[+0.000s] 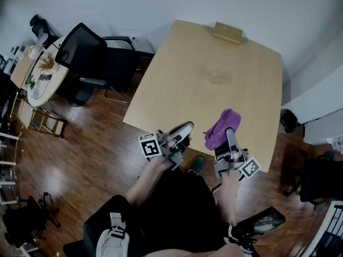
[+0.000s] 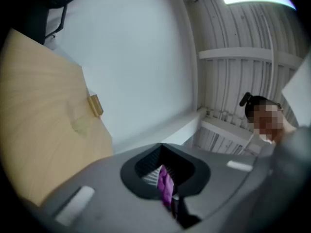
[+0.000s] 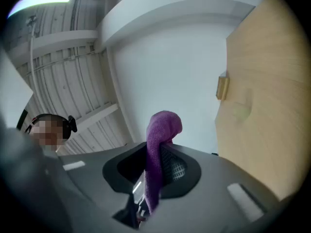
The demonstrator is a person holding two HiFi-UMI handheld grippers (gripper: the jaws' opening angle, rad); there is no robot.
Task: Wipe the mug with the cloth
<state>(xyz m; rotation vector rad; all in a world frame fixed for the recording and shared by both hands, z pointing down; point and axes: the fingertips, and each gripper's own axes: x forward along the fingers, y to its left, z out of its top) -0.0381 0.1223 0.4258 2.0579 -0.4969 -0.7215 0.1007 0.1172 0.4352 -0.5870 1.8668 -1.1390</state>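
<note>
No mug shows in any view. A purple cloth (image 1: 222, 126) stands bunched above the near edge of the light wooden table (image 1: 177, 84). My right gripper (image 1: 230, 136) is shut on the cloth's lower end. In the right gripper view the cloth (image 3: 163, 130) rises out of the shut jaws of the right gripper (image 3: 149, 181) and folds over at the top. My left gripper (image 1: 184, 129) is held just left of it, off the table's near edge, apart from the cloth. In its own view the left gripper (image 2: 167, 188) is shut, with a thin purple strip in the slot that I cannot identify.
A small wooden block (image 1: 228, 32) lies at the table's far edge, with a faint greenish mark (image 1: 217, 78) on the top nearer me. A black office chair (image 1: 91, 63) stands left of the table. A round table (image 1: 48, 82) with clutter is at far left.
</note>
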